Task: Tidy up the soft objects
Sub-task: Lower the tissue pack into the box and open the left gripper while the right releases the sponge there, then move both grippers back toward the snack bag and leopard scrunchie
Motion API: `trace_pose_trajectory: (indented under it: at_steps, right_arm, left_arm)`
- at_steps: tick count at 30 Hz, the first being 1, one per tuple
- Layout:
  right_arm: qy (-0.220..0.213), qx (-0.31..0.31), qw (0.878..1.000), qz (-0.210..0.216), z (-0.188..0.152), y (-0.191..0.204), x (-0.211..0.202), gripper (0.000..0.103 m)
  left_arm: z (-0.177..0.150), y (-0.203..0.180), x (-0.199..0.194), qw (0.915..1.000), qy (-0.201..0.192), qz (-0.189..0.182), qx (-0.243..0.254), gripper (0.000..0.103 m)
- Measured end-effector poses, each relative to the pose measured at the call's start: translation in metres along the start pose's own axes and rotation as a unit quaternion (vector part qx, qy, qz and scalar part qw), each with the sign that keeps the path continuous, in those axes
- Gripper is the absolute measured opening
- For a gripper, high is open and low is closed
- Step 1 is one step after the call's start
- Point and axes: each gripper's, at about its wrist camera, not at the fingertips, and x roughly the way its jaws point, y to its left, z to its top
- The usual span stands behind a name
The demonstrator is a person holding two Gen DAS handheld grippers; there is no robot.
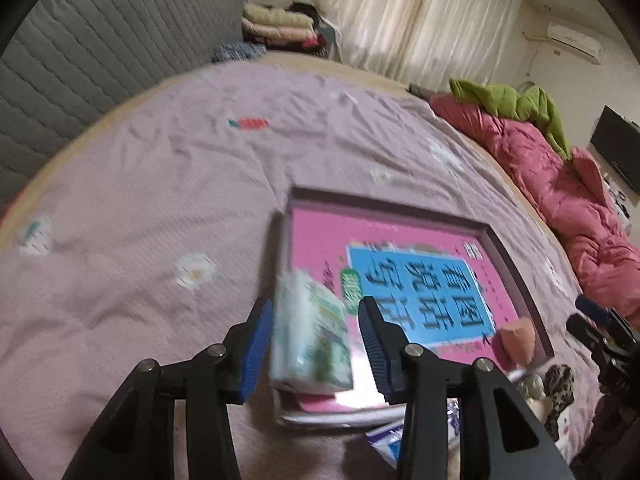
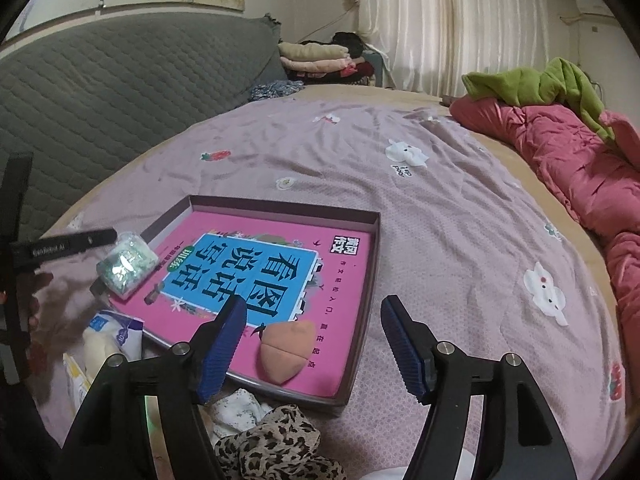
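1. Flanking a green-printed plastic tissue pack (image 1: 312, 336), the left tongs (image 1: 316, 344) stand spread, pads clear of it.
2. Right tongs (image 2: 314, 344) gape empty above a peach-coloured plush heart (image 2: 286, 350).
3. Both soft things sit inside the shallow pink-lined cardboard tray (image 2: 360, 304) on the lilac bed (image 2: 460, 220).

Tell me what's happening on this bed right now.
A person with a gripper in each hand is sorting soft items into a shallow tray lined with a pink book. The left gripper straddles a tissue pack at the tray's corner, pads apart. The right gripper is open and empty above a peach plush in the tray.
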Motion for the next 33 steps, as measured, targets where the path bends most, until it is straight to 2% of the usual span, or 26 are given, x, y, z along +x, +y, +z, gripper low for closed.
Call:
trace_pose_trajectory:
  at_steps: [5, 8, 18, 33]
  right_arm:
    - [0.004, 0.002, 1.000, 0.001, 0.000, 0.000, 0.002, 0.071]
    - [0.005, 0.003, 1.000, 0.001, 0.000, 0.000, 0.002, 0.071]
    - [-0.007, 0.005, 1.000, 0.000, 0.000, -0.002, -0.002, 0.072]
    - [-0.031, 0.004, 0.999, 0.010, 0.000, -0.003, -0.013, 0.075]
  left_arm:
    - [-0.009, -0.012, 0.013, 0.9993, 0.030, -0.022, 0.010, 0.045]
    - [-0.011, -0.013, 0.018, 0.9989, 0.041, -0.019, 0.010, 0.045]
    - [-0.007, -0.013, 0.005, 0.9998, 0.014, -0.012, 0.013, 0.045]
    - [-0.012, -0.033, -0.028, 0.9979, -0.035, -0.007, 0.054, 0.045]
